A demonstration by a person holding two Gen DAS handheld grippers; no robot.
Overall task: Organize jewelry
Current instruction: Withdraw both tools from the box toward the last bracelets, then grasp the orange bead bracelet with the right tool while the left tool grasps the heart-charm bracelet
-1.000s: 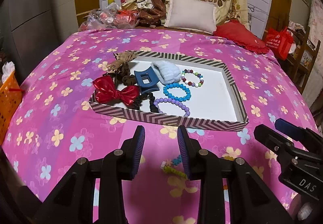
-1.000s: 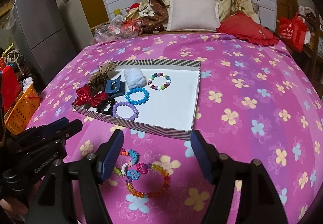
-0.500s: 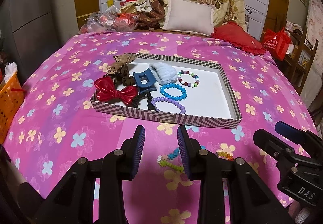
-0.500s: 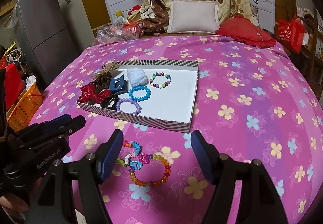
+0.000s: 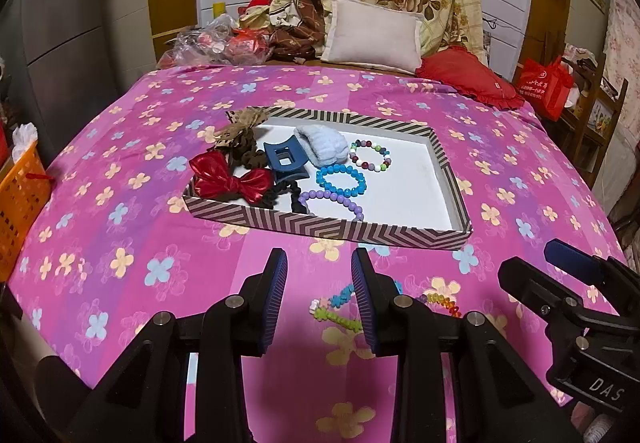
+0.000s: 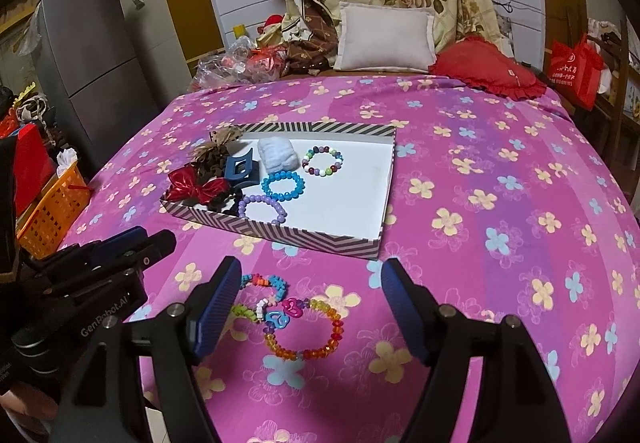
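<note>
A striped tray (image 5: 328, 228) (image 6: 280, 233) lies on the pink flowered bedspread. It holds a red bow (image 5: 230, 177), a blue hair claw (image 5: 285, 163), a pale blue scrunchie (image 5: 324, 147), a blue bracelet (image 5: 341, 181), a purple bracelet (image 5: 332, 200) and a multicolour bead bracelet (image 5: 370, 160). In front of the tray, on the bedspread, lie two colourful bracelets: a rainbow bead ring (image 6: 304, 331) and a smaller mixed one (image 6: 262, 293), with heart charms between them. My right gripper (image 6: 310, 307) is open above them. My left gripper (image 5: 320, 299) is open, empty, beside them.
An orange basket (image 6: 52, 207) stands off the bed's left side. A white pillow (image 5: 372, 33), a red cushion (image 5: 468, 79) and a plastic bag heap (image 5: 216, 43) lie at the far end. A red bag (image 6: 574, 67) hangs at the right.
Both grippers have drawn back and up from the tray, so the tray looks farther and the loose bracelets show more fully. Nothing was picked up.
</note>
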